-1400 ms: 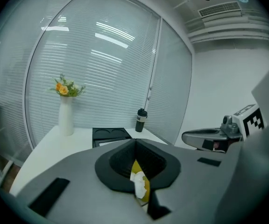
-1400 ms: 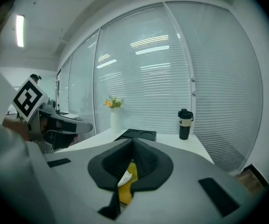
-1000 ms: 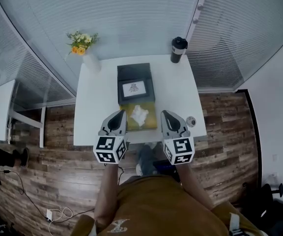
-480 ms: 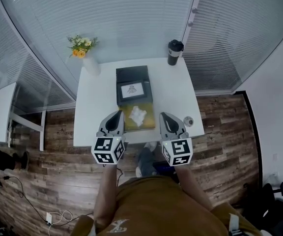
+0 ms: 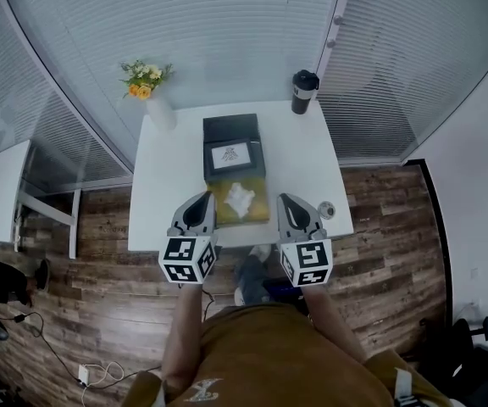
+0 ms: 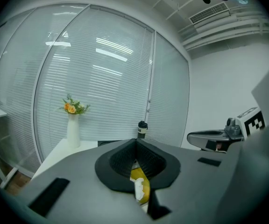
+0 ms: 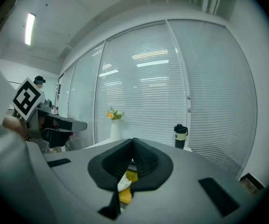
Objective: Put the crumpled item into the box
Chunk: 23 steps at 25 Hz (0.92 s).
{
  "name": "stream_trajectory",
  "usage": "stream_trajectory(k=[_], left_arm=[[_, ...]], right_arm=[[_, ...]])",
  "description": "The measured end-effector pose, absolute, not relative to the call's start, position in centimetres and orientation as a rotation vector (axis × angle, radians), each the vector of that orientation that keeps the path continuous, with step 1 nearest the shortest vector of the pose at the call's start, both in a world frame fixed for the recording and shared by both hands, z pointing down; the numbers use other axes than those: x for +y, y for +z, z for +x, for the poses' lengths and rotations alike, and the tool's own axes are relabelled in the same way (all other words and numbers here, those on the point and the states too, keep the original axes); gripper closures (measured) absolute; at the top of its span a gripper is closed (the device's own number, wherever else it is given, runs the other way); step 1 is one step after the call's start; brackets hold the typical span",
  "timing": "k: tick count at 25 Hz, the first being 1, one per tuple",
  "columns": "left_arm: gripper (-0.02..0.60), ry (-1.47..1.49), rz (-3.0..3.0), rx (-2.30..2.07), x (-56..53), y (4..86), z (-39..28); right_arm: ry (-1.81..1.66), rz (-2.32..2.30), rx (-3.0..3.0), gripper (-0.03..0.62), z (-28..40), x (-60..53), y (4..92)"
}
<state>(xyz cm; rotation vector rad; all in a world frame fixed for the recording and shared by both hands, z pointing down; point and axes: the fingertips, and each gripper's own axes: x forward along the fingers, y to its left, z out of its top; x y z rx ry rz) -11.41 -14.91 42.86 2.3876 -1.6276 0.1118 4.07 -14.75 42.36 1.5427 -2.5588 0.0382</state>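
Crumpled white paper (image 5: pixel 241 197) lies on a yellow pad (image 5: pixel 259 212) just near of the black box (image 5: pixel 234 155), not in it. Left gripper (image 5: pixel 208 197) and right gripper (image 5: pixel 283 197) hover at the table's (image 5: pixel 303 168) near edge, jaws together and empty. Pick-up and placement appear outstanding.

The head view looks steeply down from high above the white table (image 5: pixel 305 161), while both gripper views sit low before it, facing level toward the shared flower vase (image 6: pixel 73 130) and black tumbler (image 7: pixel 180 137).
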Motion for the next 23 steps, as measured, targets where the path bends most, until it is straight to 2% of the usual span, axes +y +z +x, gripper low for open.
stream_trajectory(k=[23], left_arm=[[0.557, 0.131, 2.336, -1.622, -14.9, 44.3, -12.6]], right_arm=[[0.060, 1.585, -2.518, 0.582, 4.5, -14.6, 43.1]])
